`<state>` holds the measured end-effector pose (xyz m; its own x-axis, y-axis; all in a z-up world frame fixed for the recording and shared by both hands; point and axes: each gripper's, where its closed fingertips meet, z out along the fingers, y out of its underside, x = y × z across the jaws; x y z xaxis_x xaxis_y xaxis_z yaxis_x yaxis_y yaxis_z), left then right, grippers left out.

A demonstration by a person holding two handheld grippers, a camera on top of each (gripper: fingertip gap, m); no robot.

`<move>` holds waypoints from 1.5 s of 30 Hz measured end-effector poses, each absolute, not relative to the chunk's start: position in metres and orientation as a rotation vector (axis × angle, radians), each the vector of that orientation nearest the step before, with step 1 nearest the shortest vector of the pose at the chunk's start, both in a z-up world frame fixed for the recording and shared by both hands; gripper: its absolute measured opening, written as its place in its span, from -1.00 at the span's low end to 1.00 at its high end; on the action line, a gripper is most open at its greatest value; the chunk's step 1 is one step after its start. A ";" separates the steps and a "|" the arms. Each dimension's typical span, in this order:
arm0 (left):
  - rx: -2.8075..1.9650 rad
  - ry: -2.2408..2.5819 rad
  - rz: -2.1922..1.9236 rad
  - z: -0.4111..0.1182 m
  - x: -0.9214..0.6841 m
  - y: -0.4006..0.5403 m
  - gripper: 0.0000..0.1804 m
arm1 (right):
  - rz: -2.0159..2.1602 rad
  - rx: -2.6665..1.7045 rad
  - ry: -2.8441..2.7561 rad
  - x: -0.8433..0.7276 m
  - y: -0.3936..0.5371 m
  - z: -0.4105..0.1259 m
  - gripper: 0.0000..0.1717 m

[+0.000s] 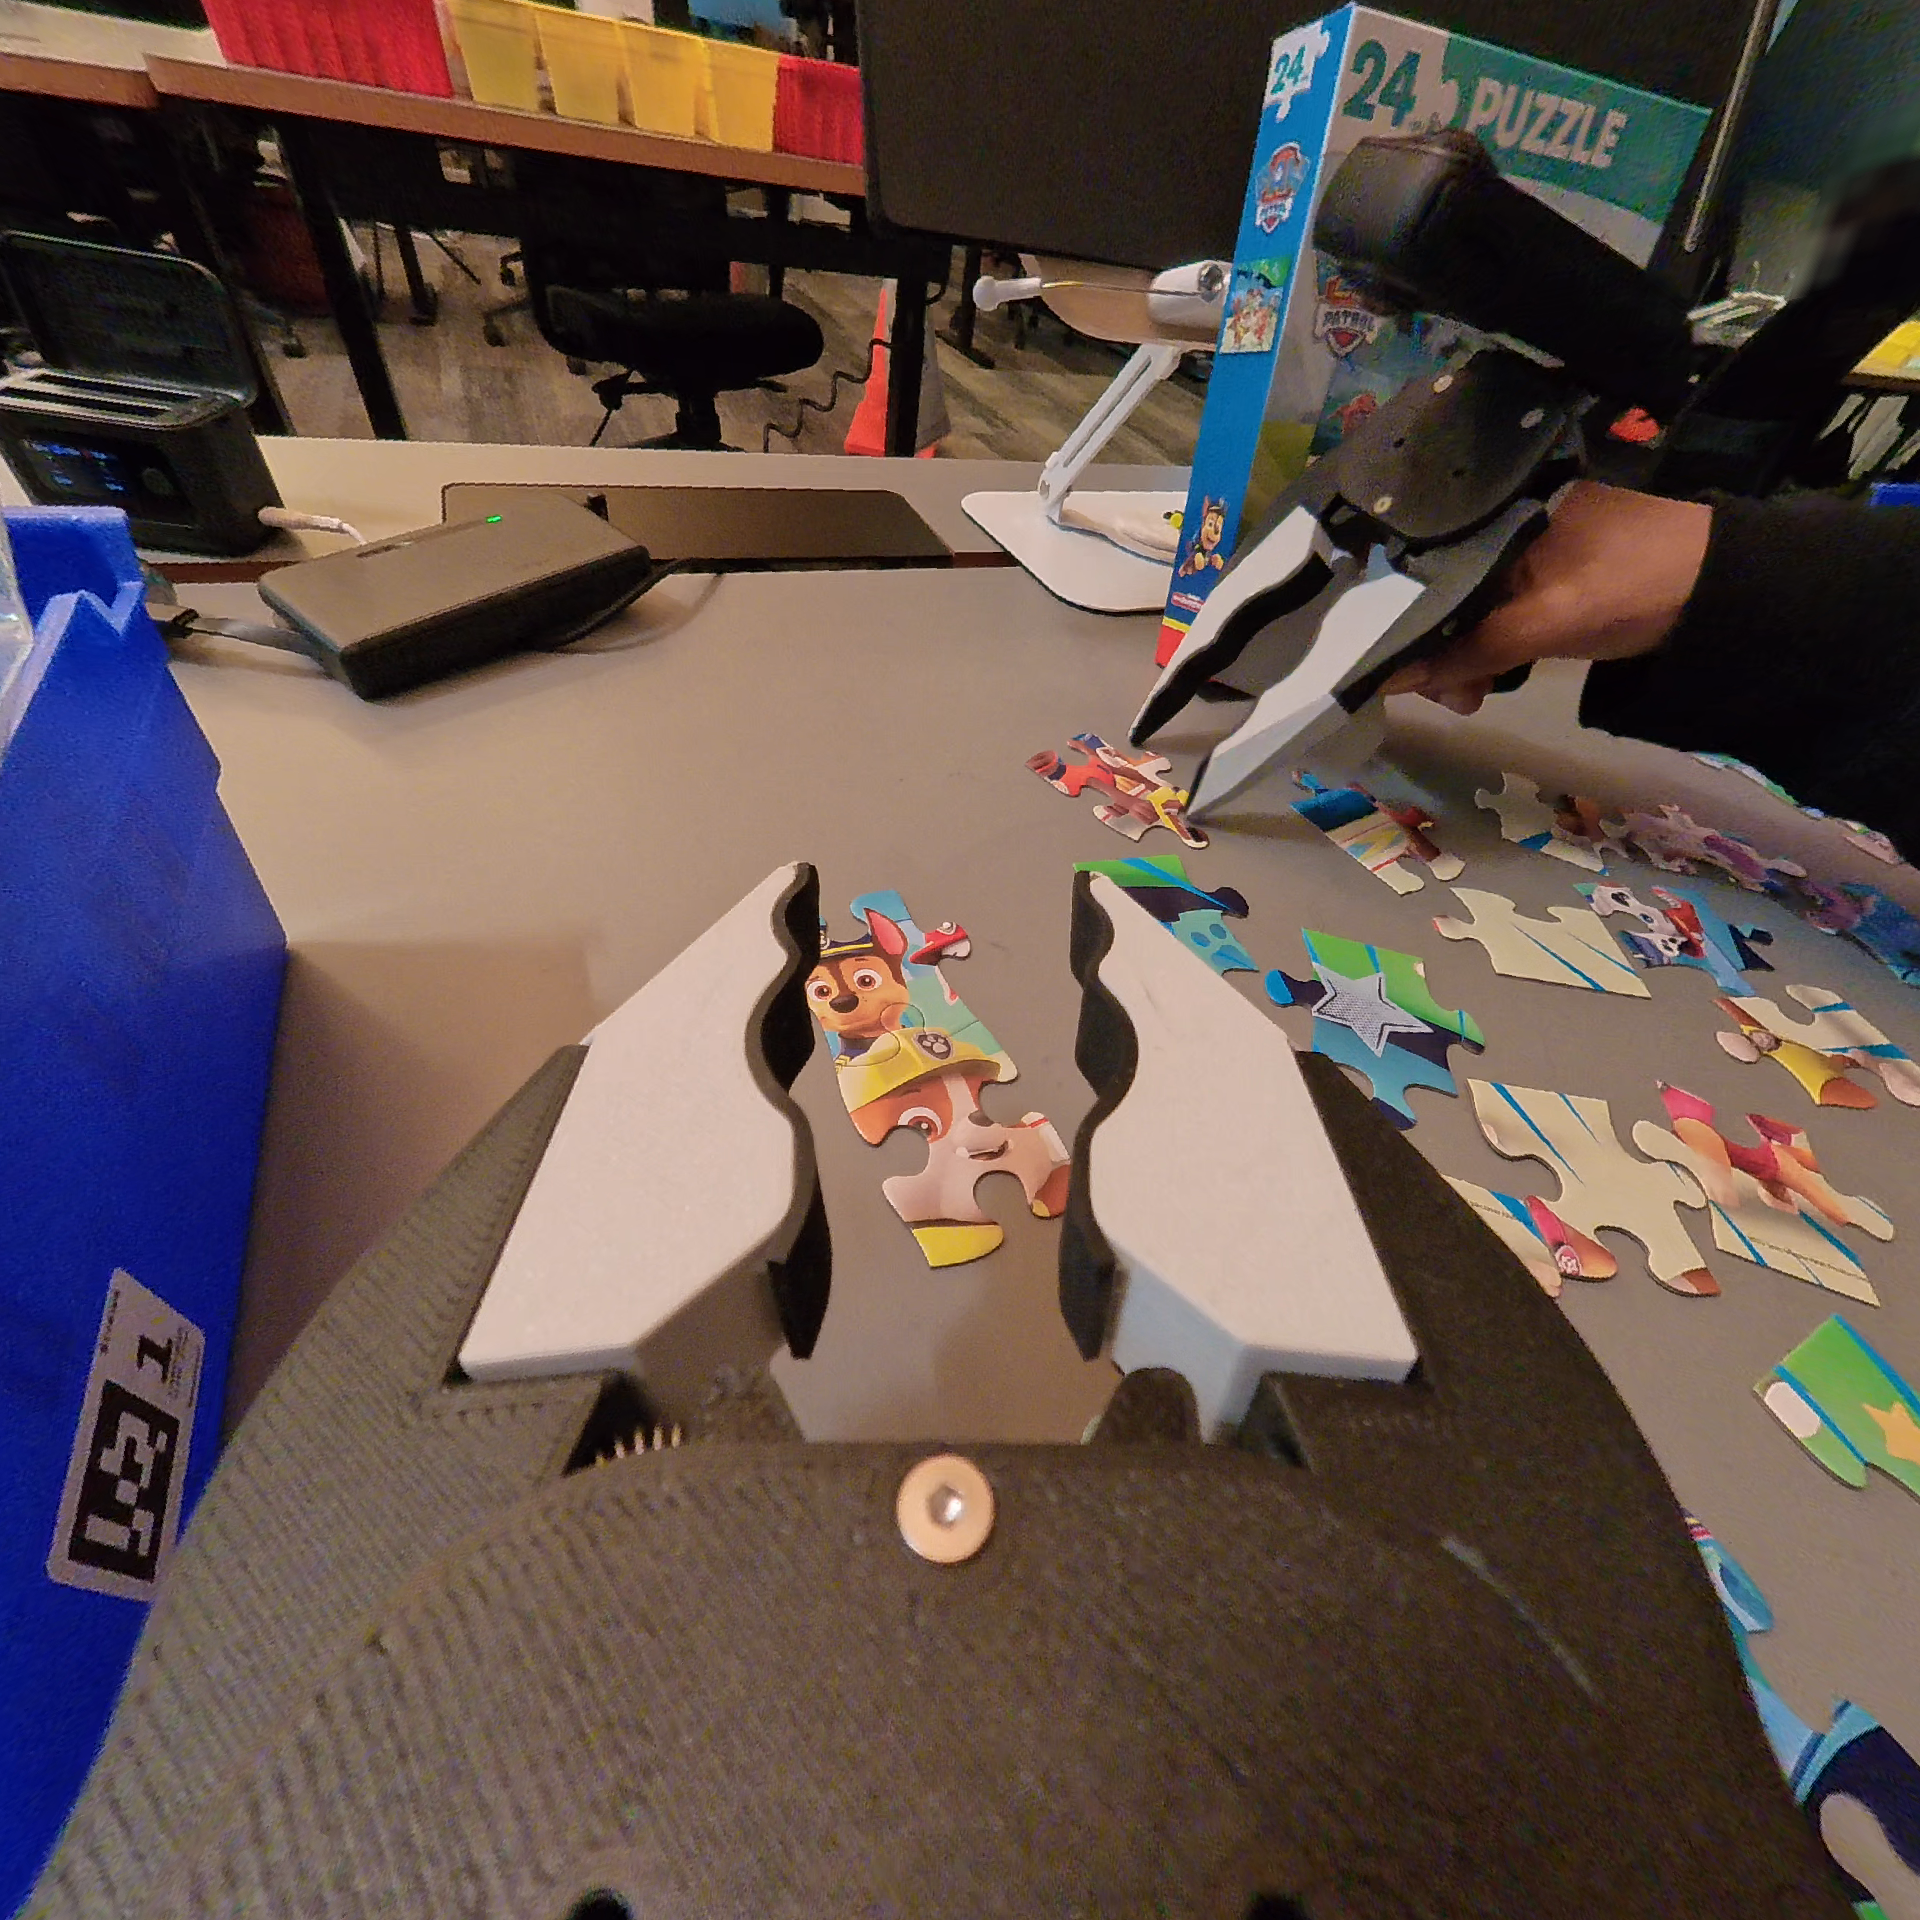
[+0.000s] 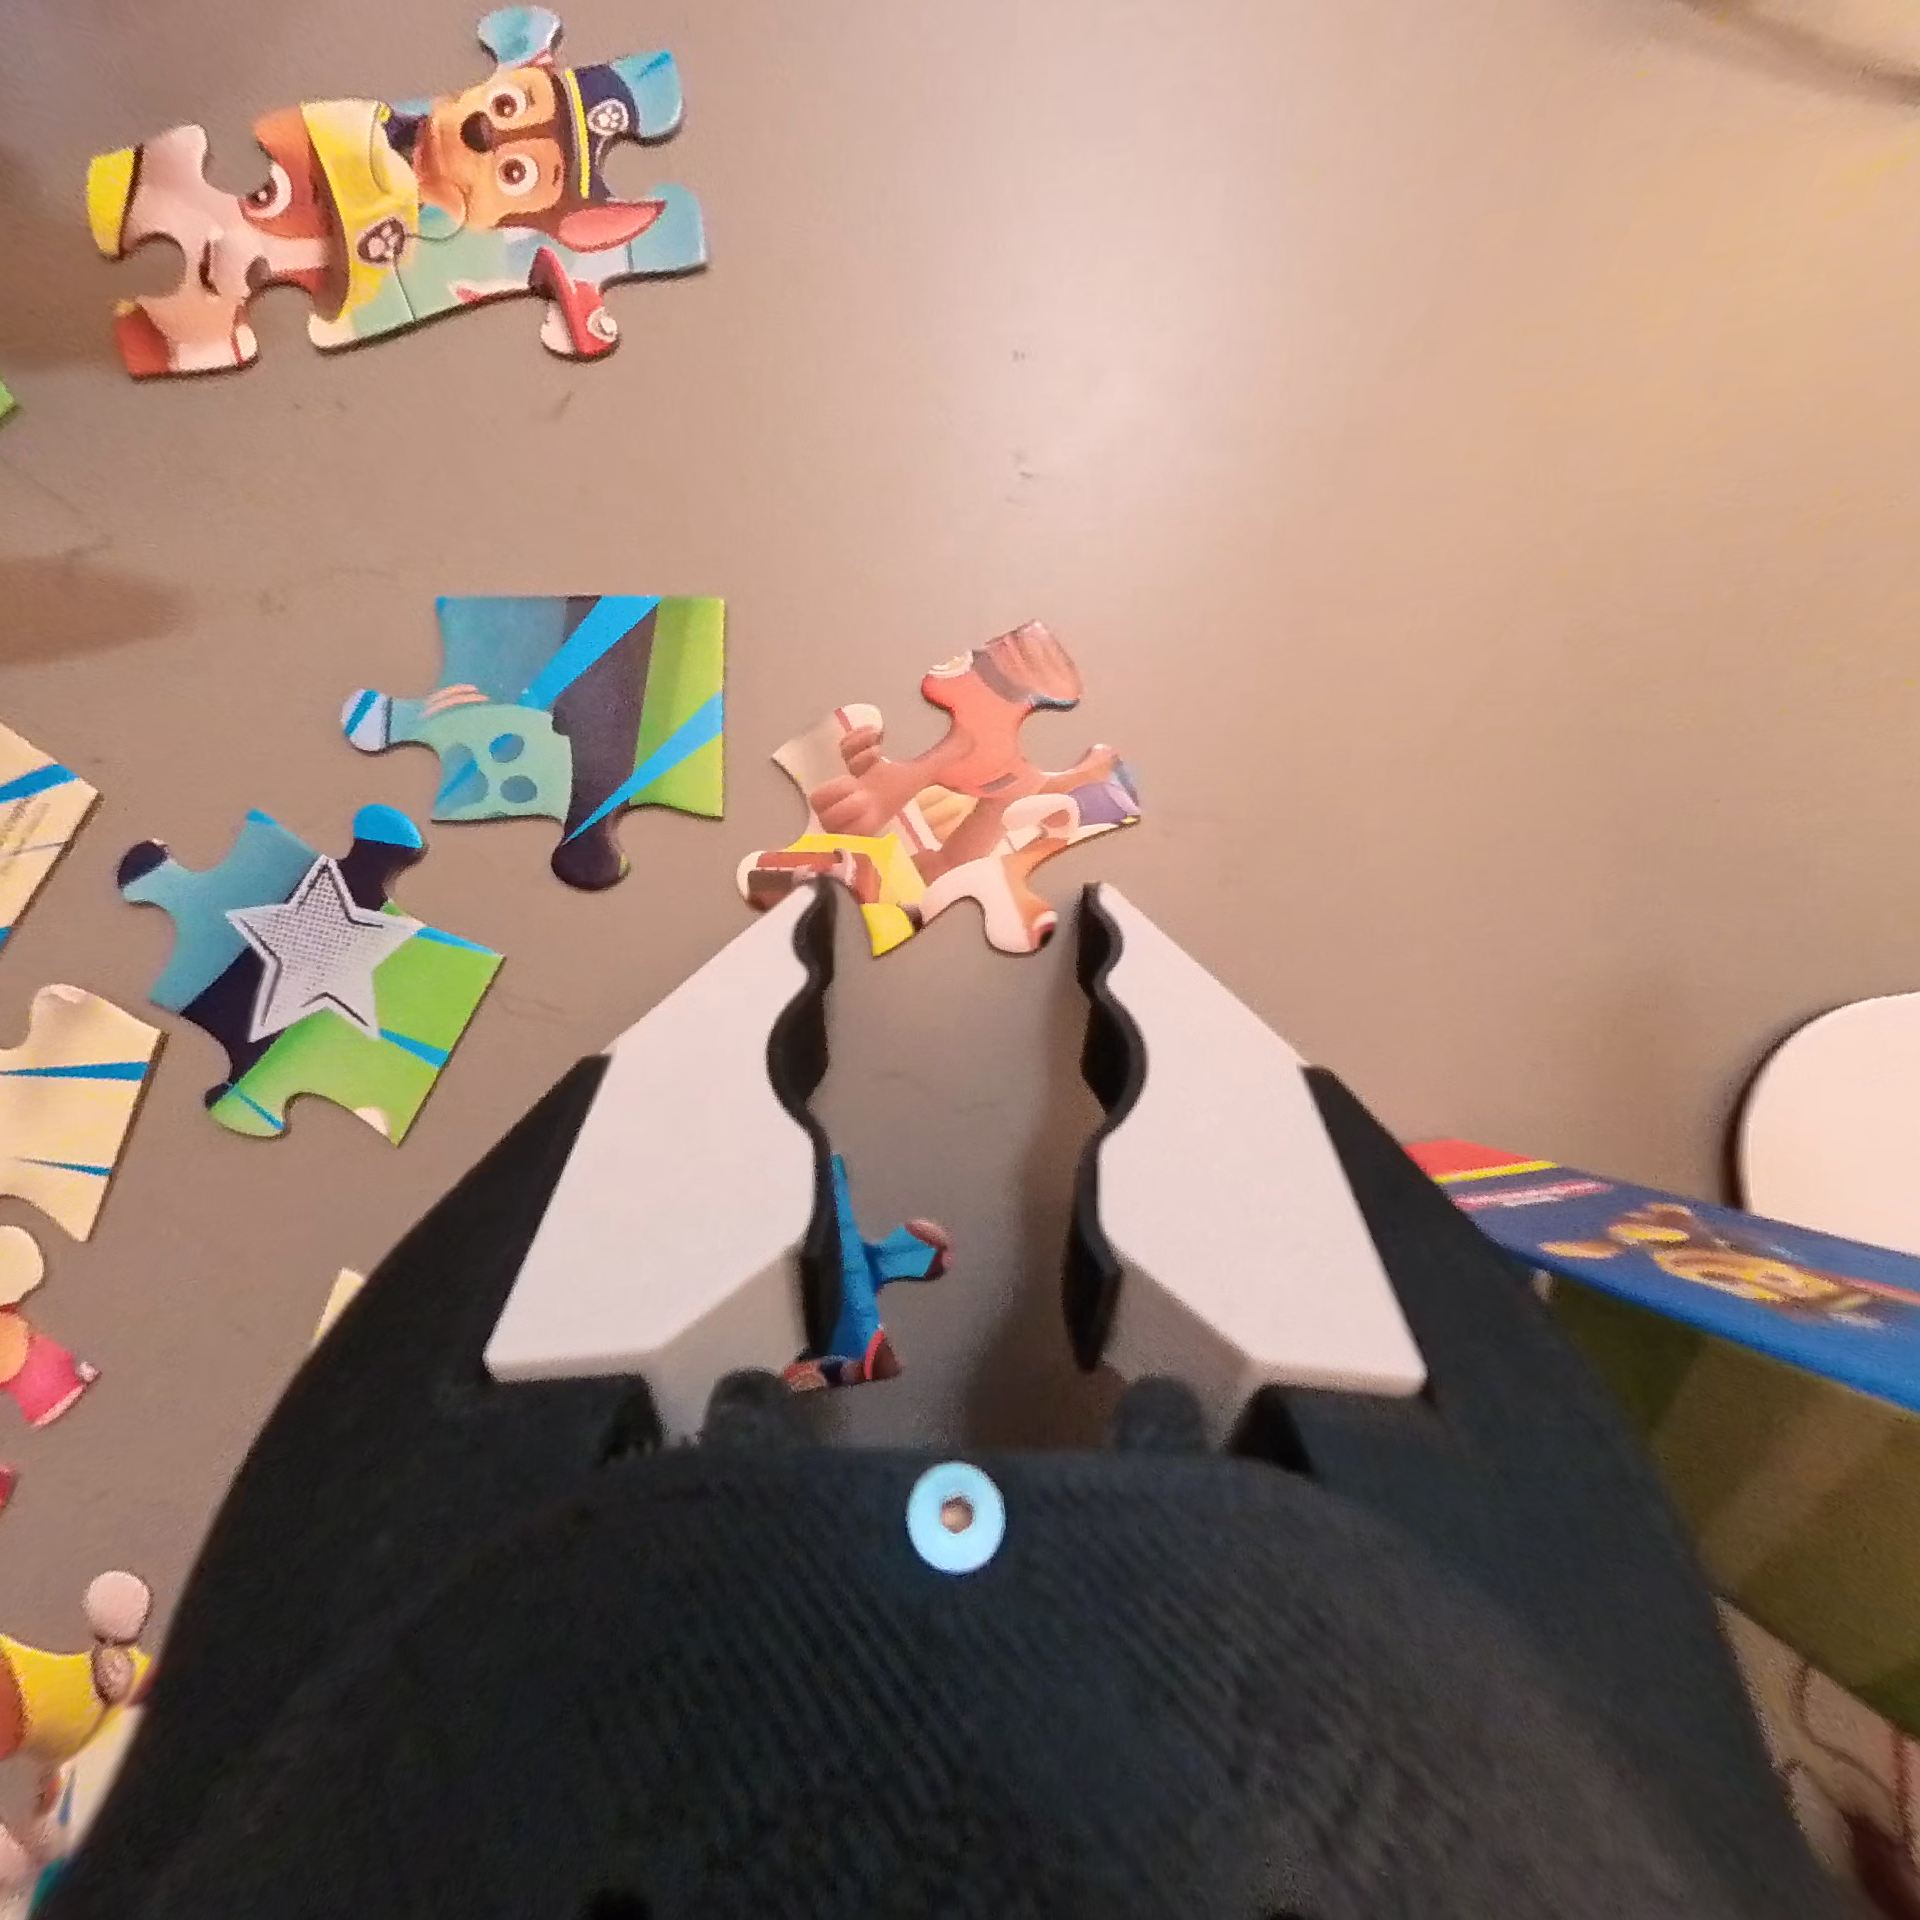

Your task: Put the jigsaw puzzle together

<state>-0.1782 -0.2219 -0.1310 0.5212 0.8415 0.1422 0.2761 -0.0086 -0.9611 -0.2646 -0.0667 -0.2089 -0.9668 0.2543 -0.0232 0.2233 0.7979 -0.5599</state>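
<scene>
The left tool (image 1: 940, 894) hangs spread over joined puzzle pieces (image 1: 925, 1060). The right tool (image 2: 951, 904), spread, touches a loose orange piece (image 2: 935, 800); many pieces lie unjoined on the worktop (image 1: 623, 779).

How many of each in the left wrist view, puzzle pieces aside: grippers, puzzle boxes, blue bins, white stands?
Grippers: 2 (left gripper, right gripper)
Puzzle box: 1
Blue bin: 1
White stand: 1
Total: 5

Warm, dim indoor light, soft shadows, fisheye bending, blurred edges.
</scene>
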 end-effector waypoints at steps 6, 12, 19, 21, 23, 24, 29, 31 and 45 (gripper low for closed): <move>-1.569 -0.986 0.591 -0.131 -0.178 -0.221 -0.48 | 0.853 -0.348 -2.929 -0.263 -0.065 -0.209 -0.60; -1.566 -0.986 0.592 -0.131 -0.178 -0.221 -0.48 | 0.855 -0.302 -2.916 -0.257 -0.067 -0.208 -0.80; -1.565 -0.988 0.590 -0.131 -0.178 -0.222 -0.48 | 0.851 -0.286 -2.910 -0.249 -0.066 -0.208 -0.92; -1.564 -0.989 0.589 -0.131 -0.178 -0.222 -0.48 | 0.830 -0.304 -2.936 -0.244 -0.062 -0.208 -0.89; -1.563 -0.989 0.588 -0.131 -0.178 -0.222 -0.48 | 0.824 -0.314 -2.944 -0.241 -0.060 -0.206 -0.78; -1.564 -0.989 0.588 -0.131 -0.178 -0.222 -0.48 | 0.848 -0.309 -2.922 -0.241 -0.062 -0.203 -0.69; -1.569 -0.985 0.589 -0.131 -0.178 -0.221 -0.48 | 0.896 -0.299 -2.832 -0.260 -0.077 -0.196 -0.08; -1.559 -0.990 0.585 -0.131 -0.178 -0.222 -0.48 | 0.842 -0.300 -2.837 -0.269 -0.080 -0.204 0.06; -1.558 -0.984 0.586 -0.130 -0.178 -0.221 -0.48 | 0.822 -0.366 -2.942 -0.259 -0.076 -0.211 -0.27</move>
